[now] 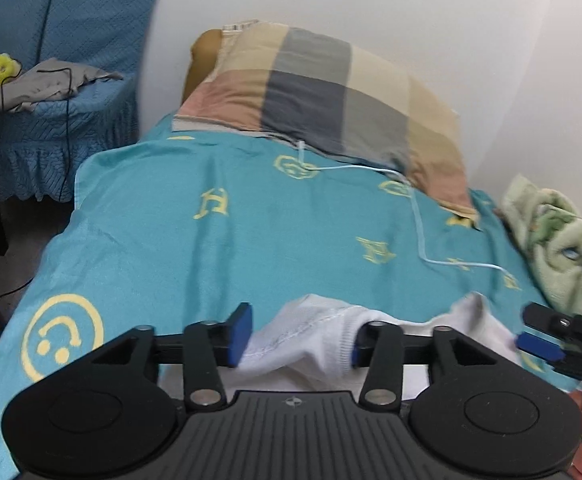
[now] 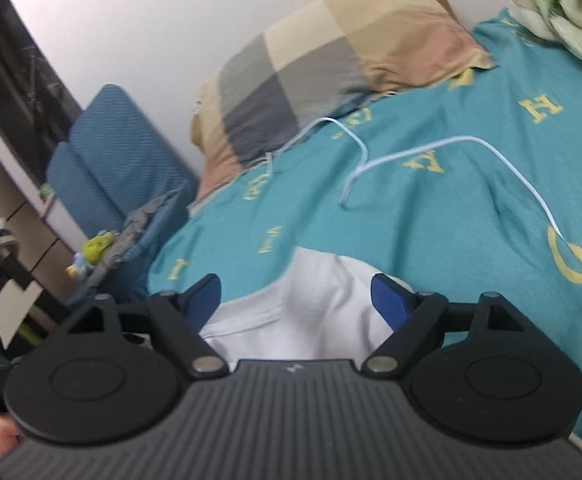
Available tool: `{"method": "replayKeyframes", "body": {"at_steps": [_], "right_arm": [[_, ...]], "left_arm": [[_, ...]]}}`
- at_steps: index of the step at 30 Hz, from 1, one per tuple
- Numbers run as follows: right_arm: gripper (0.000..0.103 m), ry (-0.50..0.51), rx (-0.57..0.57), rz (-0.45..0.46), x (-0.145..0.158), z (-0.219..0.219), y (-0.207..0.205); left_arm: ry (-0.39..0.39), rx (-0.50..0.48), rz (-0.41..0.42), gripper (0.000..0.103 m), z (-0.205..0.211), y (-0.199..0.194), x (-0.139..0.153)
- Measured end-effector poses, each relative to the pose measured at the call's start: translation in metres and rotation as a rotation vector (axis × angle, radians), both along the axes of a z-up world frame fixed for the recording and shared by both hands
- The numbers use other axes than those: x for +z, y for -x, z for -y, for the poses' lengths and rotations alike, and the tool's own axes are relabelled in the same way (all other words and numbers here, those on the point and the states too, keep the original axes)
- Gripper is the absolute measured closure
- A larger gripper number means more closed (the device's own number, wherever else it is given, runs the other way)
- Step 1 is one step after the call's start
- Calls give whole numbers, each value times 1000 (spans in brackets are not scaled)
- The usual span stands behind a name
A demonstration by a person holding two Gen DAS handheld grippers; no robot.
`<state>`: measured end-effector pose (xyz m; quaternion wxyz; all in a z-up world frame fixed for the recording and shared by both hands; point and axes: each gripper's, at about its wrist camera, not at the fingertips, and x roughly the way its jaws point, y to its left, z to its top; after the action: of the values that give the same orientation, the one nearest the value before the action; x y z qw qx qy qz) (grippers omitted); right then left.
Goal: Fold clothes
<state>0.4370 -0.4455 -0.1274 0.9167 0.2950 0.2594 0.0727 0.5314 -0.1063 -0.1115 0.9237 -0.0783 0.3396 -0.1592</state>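
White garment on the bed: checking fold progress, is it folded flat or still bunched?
Bunched. The white garment lies rumpled on the teal bedspread, humped with loose creases, no flat layers.

The white garment [image 1: 323, 344] is soft knit cloth with a stitched hem and a ribbed edge. It lies on a smooth teal woven bedspread [image 1: 163, 240] with a faint sheen. The checked pillow [image 1: 331, 96] at the head of the bed is matt cotton-like cloth; the green blanket [image 1: 563, 248] at the bed's edge is fluffy fleece. Each claw [image 1: 295, 336] [image 2: 297, 300] is matt black plastic with ribbed grey housing, metal pivot pins and blue rubbery pads [image 1: 239, 332].
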Motion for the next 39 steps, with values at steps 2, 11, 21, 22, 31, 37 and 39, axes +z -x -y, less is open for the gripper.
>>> {"method": "replayKeyframes", "body": {"at_steps": [2,11,21,22,31,37,39], "right_arm": [[17,21,1,-15,13,-6,11],[17,54,-61,-7,74,-28,131],[17,89,-95,-43,115,-56,282],[17,103,-90,-47,120,-60,292],[17,101,-68,-130,112,-94,346],[17,225,-25,-86,111,-117,336],[17,225,-33,-88,109,-116,332]], "left_arm": [[-6,4,11,43,-5,29,19],[-27,38,14,21,-47,157,70],[96,174,-74,21,-109,299,66],[113,192,-92,21,-114,310,62],[178,252,-116,23,-144,352,32],[230,284,-103,24,-148,349,16],[239,291,-107,24,-149,347,13]]}}
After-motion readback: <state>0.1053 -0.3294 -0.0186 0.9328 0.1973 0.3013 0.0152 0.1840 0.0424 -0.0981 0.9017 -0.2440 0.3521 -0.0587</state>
